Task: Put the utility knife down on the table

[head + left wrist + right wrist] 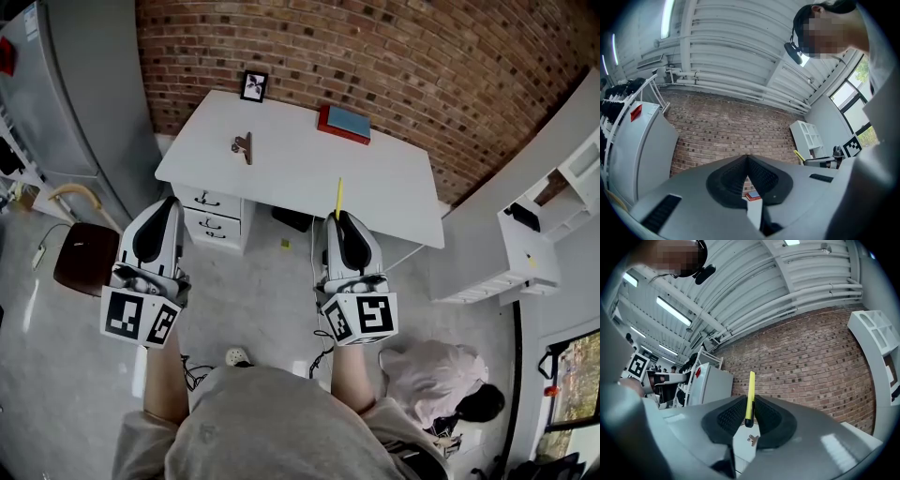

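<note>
A slim yellow utility knife [338, 198] [750, 397] stands up between the jaws of my right gripper [339, 218] [748, 414], which is shut on it; its tip points toward the white table [394, 192]. The knife is in the air, short of the table's near edge. My left gripper [171, 202] [747, 174] is held level with it on the left, shut with nothing between its pads. In the right gripper view the table [744, 446] shows below the jaws.
On the table lie a brown clip [243, 145], a small framed picture [253, 86] at the back, and a red-and-blue book [344, 123]. Drawers [217, 217] sit under the table's left side. A brown stool [86, 258] stands left, a white shelf unit [553, 220] right, and a brick wall behind.
</note>
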The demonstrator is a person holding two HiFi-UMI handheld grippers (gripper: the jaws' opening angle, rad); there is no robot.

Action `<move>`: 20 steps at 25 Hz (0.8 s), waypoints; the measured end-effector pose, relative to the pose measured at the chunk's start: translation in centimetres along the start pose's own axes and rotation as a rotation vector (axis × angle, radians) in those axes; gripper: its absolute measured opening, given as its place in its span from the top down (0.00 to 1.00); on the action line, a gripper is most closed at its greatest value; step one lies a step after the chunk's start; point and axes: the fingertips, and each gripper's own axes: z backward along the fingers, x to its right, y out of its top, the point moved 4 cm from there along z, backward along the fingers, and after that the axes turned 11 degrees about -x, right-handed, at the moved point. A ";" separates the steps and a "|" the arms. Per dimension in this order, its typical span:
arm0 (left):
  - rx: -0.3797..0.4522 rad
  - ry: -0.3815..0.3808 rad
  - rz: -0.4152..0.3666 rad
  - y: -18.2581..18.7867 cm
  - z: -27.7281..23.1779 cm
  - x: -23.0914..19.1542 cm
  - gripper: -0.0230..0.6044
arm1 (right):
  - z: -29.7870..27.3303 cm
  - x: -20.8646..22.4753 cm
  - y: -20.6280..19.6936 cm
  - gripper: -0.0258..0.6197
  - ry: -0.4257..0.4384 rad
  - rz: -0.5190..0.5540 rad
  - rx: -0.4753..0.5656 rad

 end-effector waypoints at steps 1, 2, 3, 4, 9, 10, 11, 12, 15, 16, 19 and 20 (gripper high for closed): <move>0.000 -0.004 -0.002 -0.1 -0.3 -0.5 0.96 | -0.5 -0.2 -0.1 0.86 -0.005 -0.001 0.000; 0.000 -0.007 -0.003 -0.2 -0.6 -1.1 0.96 | -1.1 -0.3 -0.1 0.86 -0.009 -0.001 0.001; 0.000 -0.011 -0.003 -0.3 -0.9 -1.6 0.96 | -1.7 -0.5 -0.2 0.86 -0.013 -0.001 0.001; 0.000 -0.014 -0.003 -0.4 -1.1 -2.2 0.96 | -2.2 -0.7 -0.2 0.86 -0.015 -0.001 0.003; -0.005 -0.021 0.001 -1.1 -1.9 -4.7 0.96 | -4.3 -1.7 -0.4 0.86 -0.020 0.015 -0.005; -0.007 -0.022 0.003 -1.4 -2.0 -5.0 0.96 | -4.6 -1.8 -0.6 0.86 -0.022 0.015 -0.008; -0.010 -0.024 0.007 -1.6 -2.1 -5.2 0.96 | -4.8 -1.9 -0.8 0.86 -0.026 0.012 -0.012; -0.013 -0.025 0.011 -1.9 -2.3 -5.4 0.96 | -5.0 -1.9 -1.0 0.86 -0.029 0.007 -0.016; -0.025 -0.028 0.023 -2.4 -2.6 -6.2 0.96 | -5.7 -2.1 -1.3 0.86 -0.034 0.004 -0.035; -0.028 -0.027 0.029 -2.6 -2.8 -6.6 0.96 | -6.1 -2.2 -1.3 0.86 -0.033 0.005 -0.040; -0.031 -0.020 0.047 -3.1 -3.2 -7.6 0.96 | -7.3 -2.3 -1.5 0.86 -0.025 0.011 -0.046; -0.031 -0.016 0.050 -3.3 -3.5 -7.9 0.96 | -7.7 -2.2 -1.6 0.86 -0.022 0.012 -0.045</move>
